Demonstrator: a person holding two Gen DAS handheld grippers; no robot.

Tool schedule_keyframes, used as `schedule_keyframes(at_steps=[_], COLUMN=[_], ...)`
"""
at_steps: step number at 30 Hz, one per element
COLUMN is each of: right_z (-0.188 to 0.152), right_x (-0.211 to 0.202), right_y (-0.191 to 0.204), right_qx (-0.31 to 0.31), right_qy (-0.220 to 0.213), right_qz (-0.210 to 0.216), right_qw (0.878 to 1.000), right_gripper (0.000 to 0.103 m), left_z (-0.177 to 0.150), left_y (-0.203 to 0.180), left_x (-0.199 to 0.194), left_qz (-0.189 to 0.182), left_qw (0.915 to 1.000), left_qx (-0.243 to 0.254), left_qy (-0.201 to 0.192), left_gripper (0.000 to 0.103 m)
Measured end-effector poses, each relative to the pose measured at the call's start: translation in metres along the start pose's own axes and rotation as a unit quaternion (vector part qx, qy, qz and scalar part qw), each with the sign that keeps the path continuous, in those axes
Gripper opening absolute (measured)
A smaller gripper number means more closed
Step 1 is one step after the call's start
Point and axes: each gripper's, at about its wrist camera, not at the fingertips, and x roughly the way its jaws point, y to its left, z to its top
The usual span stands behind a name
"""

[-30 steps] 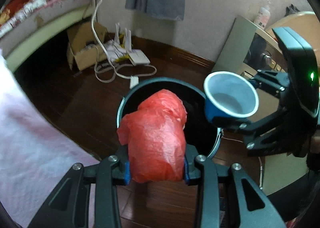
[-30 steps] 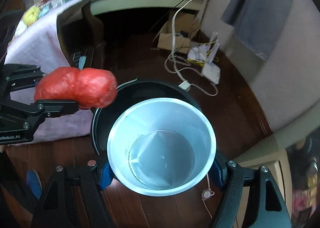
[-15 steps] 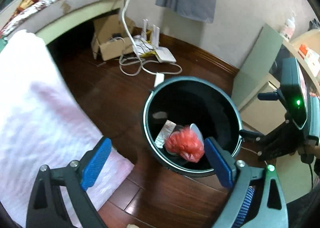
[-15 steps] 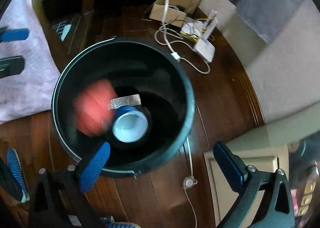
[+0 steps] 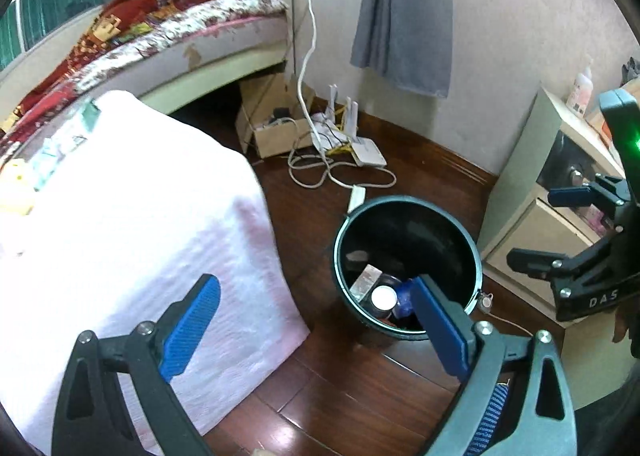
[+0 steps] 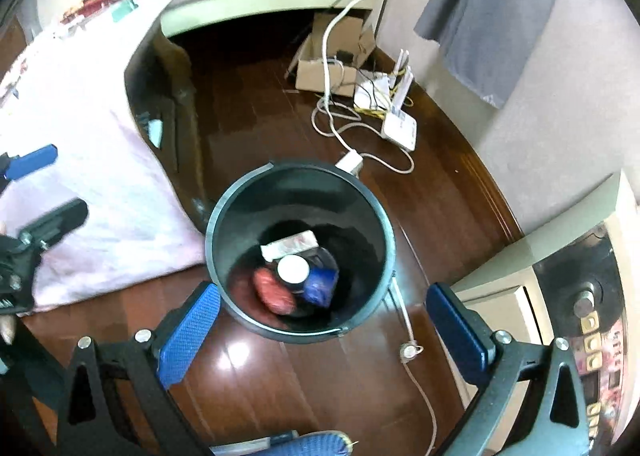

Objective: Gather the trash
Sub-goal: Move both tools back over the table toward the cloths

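Note:
A black trash bin (image 5: 464, 232) (image 6: 372, 216) stands on the wooden floor. Inside it lie a red plastic bag (image 6: 274, 290), a blue cup (image 6: 320, 284), a white round lid (image 6: 293, 269) and a paper wrapper (image 6: 290, 245). In the left wrist view the cup (image 5: 402, 296) and the lid (image 5: 384, 296) also show. My left gripper (image 5: 316, 330) is open and empty, above and to the left of the bin. My right gripper (image 6: 324, 330) is open and empty, above the bin's near rim. The right gripper also shows in the left wrist view (image 5: 560, 228).
A table under a white cloth (image 5: 120, 224) stands left of the bin. A grey cabinet (image 5: 532, 208) stands to its right. A cardboard box (image 5: 272, 128), a router (image 6: 400, 128) and loose cables (image 5: 336, 172) lie by the wall. A bed (image 5: 180, 40) is behind.
Both grippers let go over the bin: the red bag and the blue cup fell in. Both grippers have since pulled back and up, still open.

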Motion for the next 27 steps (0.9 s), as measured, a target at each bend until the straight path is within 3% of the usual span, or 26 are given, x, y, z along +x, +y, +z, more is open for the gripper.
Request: schedule_keyframes(at_steps=[5, 16, 22, 27], right_z=[0.009, 0.048, 0.074, 0.091], right_x=[-0.012, -0.028, -0.036, -0.046], right_y=[0.023, 0.089, 0.134, 0.182], right_qx=[0.01, -0.033, -0.062, -0.101], right_qy=[-0.012, -0.051, -0.075, -0.124], right_qz=[0.01, 0.036, 0.058, 0.09], right_qw=[1.0, 0.998, 0.994, 0.983], right_gripper=[0.103, 0.103, 0.103, 0.103], left_z=[-0.001, -0.005, -0.014, -0.028], left_y=[0.018, 0.071, 0.108, 0.149], left_x=[-0.019, -0.039, -0.055, -0.075], left_qz=[0.021, 0.08, 0.109, 0.146], left_qw=[0.9995, 0.995, 0.9895, 0.9804], left_qx=[-0.017, -0.053, -0.086, -0.12], left_qy=[-0.016, -0.029, -0.041, -0.055], left_gripper=[0.097, 0.097, 0.097, 0.097])
